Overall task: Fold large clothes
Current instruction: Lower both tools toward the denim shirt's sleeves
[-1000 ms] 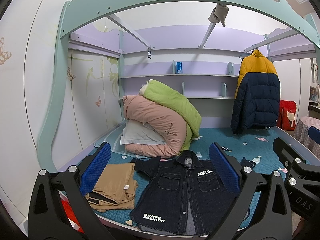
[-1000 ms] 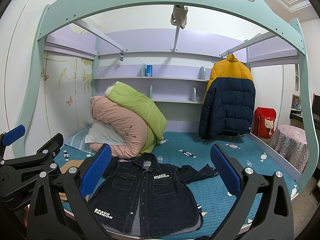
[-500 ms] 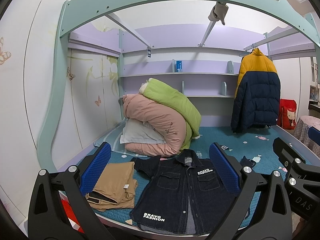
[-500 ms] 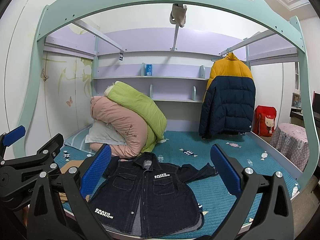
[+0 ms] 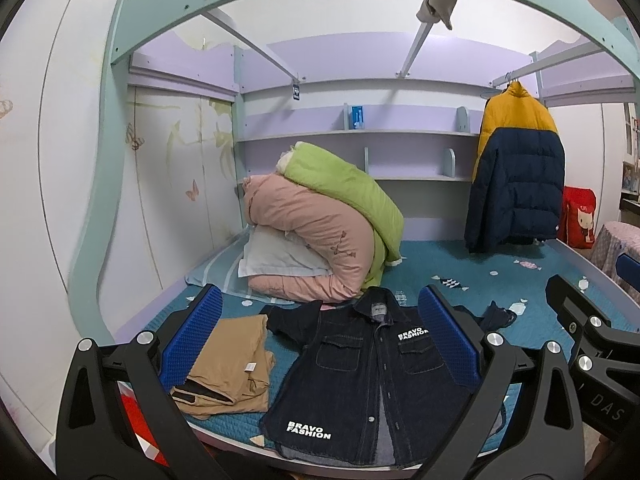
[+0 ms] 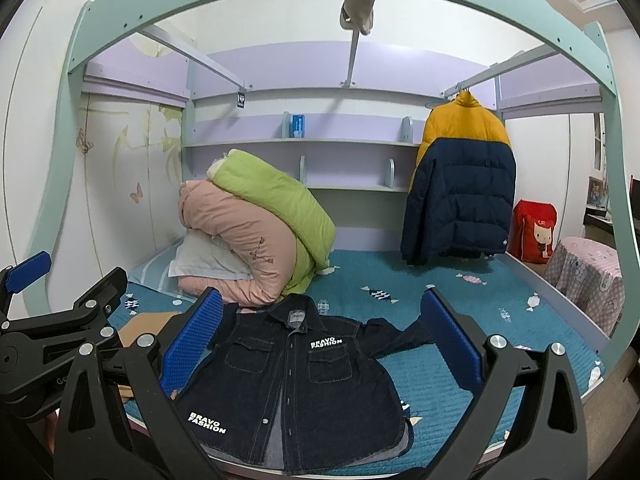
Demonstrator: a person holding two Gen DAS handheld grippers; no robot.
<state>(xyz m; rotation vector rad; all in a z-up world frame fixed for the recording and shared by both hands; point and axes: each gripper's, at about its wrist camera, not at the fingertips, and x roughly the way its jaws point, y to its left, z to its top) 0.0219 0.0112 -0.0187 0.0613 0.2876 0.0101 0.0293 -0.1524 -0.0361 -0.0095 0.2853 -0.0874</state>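
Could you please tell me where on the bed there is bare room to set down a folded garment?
Free: the teal mattress between the denim shirt, the hanging puffer jacket and the right bed rail. Crowded: the left side, with the tan folded clothes and the quilt pile.

The bed (image 5: 460, 264) has a teal quilted cover. On it lie a dark denim shirt (image 5: 360, 384), spread flat, folded tan trousers (image 5: 228, 364) beside it, and rolled quilts (image 5: 320, 236) behind.

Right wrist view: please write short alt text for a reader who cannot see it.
A dark denim shirt lies spread flat, front up, on a teal bed, framed by the open right gripper. Rolled pink and green quilts sit behind.
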